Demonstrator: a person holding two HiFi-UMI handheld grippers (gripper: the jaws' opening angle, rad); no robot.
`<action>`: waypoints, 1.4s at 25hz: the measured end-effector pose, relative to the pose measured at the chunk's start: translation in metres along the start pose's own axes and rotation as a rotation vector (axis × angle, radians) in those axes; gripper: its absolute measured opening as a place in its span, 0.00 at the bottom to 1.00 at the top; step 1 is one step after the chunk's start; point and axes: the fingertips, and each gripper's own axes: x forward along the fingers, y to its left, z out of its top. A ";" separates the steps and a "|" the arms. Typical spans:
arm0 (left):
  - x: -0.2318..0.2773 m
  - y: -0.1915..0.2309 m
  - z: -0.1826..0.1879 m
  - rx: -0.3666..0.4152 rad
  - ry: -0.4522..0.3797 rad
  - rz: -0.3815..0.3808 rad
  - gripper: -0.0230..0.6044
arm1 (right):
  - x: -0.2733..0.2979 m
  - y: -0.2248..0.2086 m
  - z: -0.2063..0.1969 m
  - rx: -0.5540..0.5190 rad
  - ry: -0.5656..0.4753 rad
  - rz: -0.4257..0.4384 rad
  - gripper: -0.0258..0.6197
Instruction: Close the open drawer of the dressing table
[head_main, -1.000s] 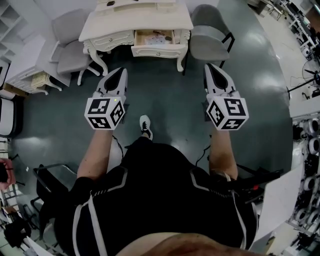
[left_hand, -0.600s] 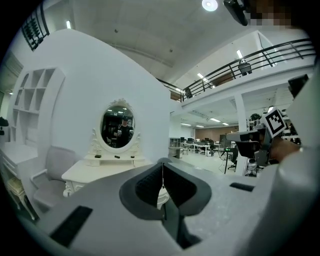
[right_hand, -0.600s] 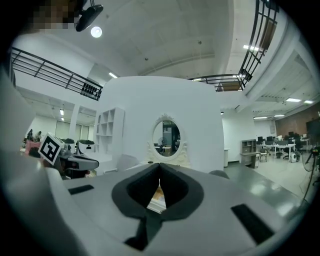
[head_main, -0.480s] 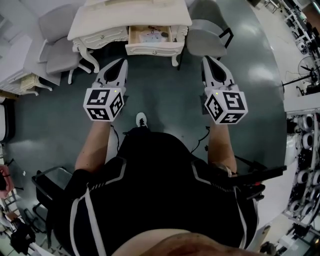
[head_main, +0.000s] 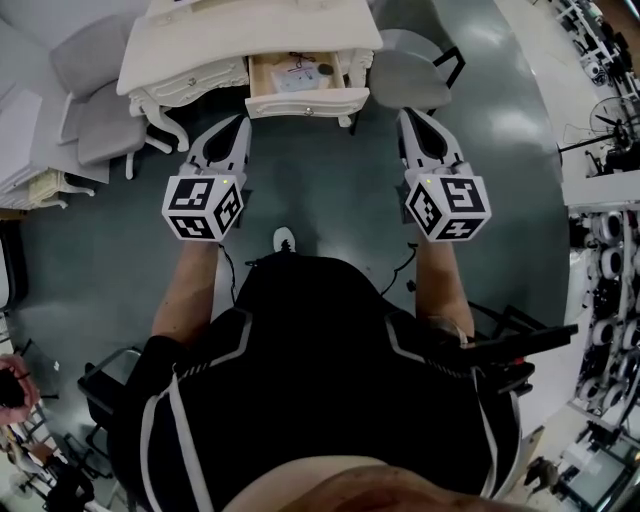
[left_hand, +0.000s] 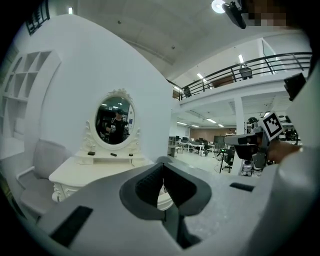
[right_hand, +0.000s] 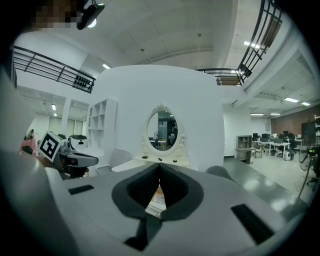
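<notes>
1. Drawer (head_main: 297, 80): stands pulled out of the dressing table (head_main: 250, 35) front, top centre of the head view, with small items inside.
2. Left gripper (head_main: 243, 122): lower left of the drawer, apart from it. Jaw tips pressed together, nothing between them.
3. Right gripper (head_main: 404, 114): lower right of the drawer, apart from it. Jaw tips together, empty.
4. Grey chair (head_main: 405, 78): just right of the table.
5. Oval mirror (left_hand: 114, 120): on the tabletop, left of centre in the left gripper view.

One dressing table (head_main: 240, 35), one drawer (head_main: 305, 101), two claws (head_main: 238, 122) (head_main: 406, 114)
</notes>
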 end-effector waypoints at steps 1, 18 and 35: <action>0.005 0.007 -0.001 -0.005 0.002 -0.007 0.04 | 0.007 -0.001 -0.002 0.000 0.009 -0.009 0.05; 0.060 0.078 -0.081 -0.070 0.136 -0.029 0.04 | 0.109 -0.017 -0.119 0.053 0.227 -0.062 0.05; 0.156 0.086 -0.186 -0.053 0.360 0.076 0.04 | 0.197 -0.098 -0.272 0.083 0.472 0.023 0.05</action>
